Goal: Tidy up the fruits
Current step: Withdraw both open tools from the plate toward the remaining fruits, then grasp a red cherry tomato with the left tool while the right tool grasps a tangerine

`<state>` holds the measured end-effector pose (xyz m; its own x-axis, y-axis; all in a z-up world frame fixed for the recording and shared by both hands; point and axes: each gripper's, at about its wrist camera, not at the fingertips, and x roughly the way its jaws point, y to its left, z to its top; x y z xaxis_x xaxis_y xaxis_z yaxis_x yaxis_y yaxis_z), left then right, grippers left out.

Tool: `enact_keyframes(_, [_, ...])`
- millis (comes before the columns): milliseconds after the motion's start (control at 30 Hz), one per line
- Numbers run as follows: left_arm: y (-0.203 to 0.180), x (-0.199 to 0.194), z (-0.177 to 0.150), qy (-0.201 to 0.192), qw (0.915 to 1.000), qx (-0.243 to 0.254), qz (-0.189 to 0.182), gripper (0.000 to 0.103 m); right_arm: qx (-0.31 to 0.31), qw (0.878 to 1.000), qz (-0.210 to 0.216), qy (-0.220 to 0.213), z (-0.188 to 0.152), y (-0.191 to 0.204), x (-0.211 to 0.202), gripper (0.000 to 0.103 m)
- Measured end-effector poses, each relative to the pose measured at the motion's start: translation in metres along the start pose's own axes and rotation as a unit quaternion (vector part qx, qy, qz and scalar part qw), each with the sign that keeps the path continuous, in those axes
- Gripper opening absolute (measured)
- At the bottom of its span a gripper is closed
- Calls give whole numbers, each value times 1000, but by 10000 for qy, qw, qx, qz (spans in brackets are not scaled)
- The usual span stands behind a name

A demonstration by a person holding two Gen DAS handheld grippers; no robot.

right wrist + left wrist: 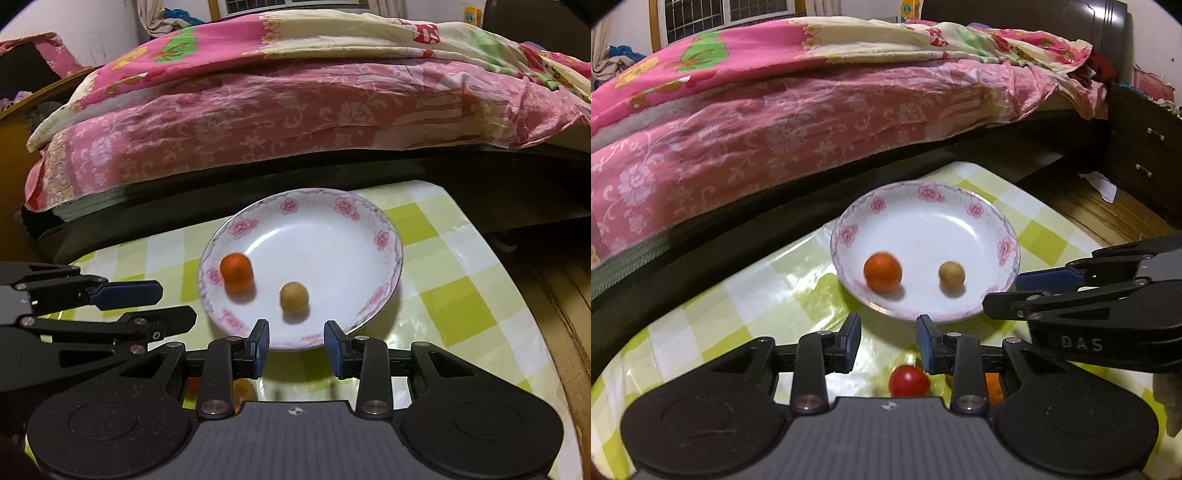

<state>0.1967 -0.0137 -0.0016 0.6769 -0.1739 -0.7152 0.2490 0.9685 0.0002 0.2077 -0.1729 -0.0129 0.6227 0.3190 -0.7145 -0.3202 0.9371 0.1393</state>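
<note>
Behind the table, largest to smallest, we list:

1. Bed – dark frame, pink floral covers; runs along the table's far edge.
2. Table – green-and-white check cloth, glossy; carries all items below.
3. Plate – white, pink flower rim; stands near the far edge of the table, just ahead of both grippers.
4. Left gripper – our left-hand tool; jaws apart, nothing between them, tips just short of the plate's near rim.
5. Right gripper – our right-hand tool; jaws apart and empty, tips at the plate's near rim. We see it beside the left one, not touching.
6. Orange – on the plate, left side, slightly blurred.
7. Tomato – red, on the cloth under the left gripper, off the plate.
8. Tan fruit – small, round; on the plate, right of the orange, apart from it.
9. Orange item – beside the tomato, mostly hidden; we cannot tell its kind.
</note>
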Motion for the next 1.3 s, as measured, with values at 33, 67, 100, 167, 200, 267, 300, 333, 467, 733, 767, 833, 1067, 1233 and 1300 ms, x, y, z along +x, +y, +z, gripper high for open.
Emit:
enact_keyframes(33, [1,-1,-2,27,10000,-22,-12,40,-13,10000,19,16,-2,1,-1,31])
enact_keyframes(67, [3,-3,-4,56,10000,-49,-29,40,-37,10000,43,44,-4,3,-2,31])
enact_keyframes(100, [4,-5,-7,76,9999,-61,-44,40,-55,9999,57,70,-5,5,-2,31])
enact_keyframes(167, [5,-9,-11,87,9999,-28,-52,40,-90,9998,98,123,-9,8,-3,31])
enact_keyframes(200, [5,-11,-13,90,9999,-18,-57,40,-98,9998,114,136,-11,10,-4,31])
enact_keyframes(267, [7,-16,-18,98,9999,-24,-81,40,-120,9997,155,160,-14,13,-6,32])
enact_keyframes(300, [8,-19,-20,106,9999,-23,-91,40,-134,9996,182,175,-16,15,-7,32])
enact_keyframes(333, [8,-21,-21,109,9999,-19,-98,40,-149,9995,205,193,-17,16,-8,32])
enact_keyframes(467, [11,-30,-29,148,9998,-13,-145,41,-226,9990,313,238,-25,24,-15,32])
enact_keyframes(733, [13,-41,-52,357,9990,89,-266,41,-482,9960,573,493,-45,45,-17,32])
enact_keyframes(767, [13,-42,-55,383,9988,111,-295,41,-507,9956,596,519,-46,47,-16,32])
enact_keyframes(833, [14,-42,-62,450,9983,172,-329,41,-567,9947,643,564,-49,50,-14,32])
enact_keyframes(1067, [16,-37,-71,619,9970,224,-404,41,-616,9931,687,726,-54,57,-1,32])
enact_keyframes(1233, [15,-35,-74,677,9963,281,-446,41,-662,9933,645,695,-53,60,4,35])
enact_keyframes(1300, [14,-33,-75,697,9961,299,-449,41,-620,9937,637,684,-52,58,6,35])
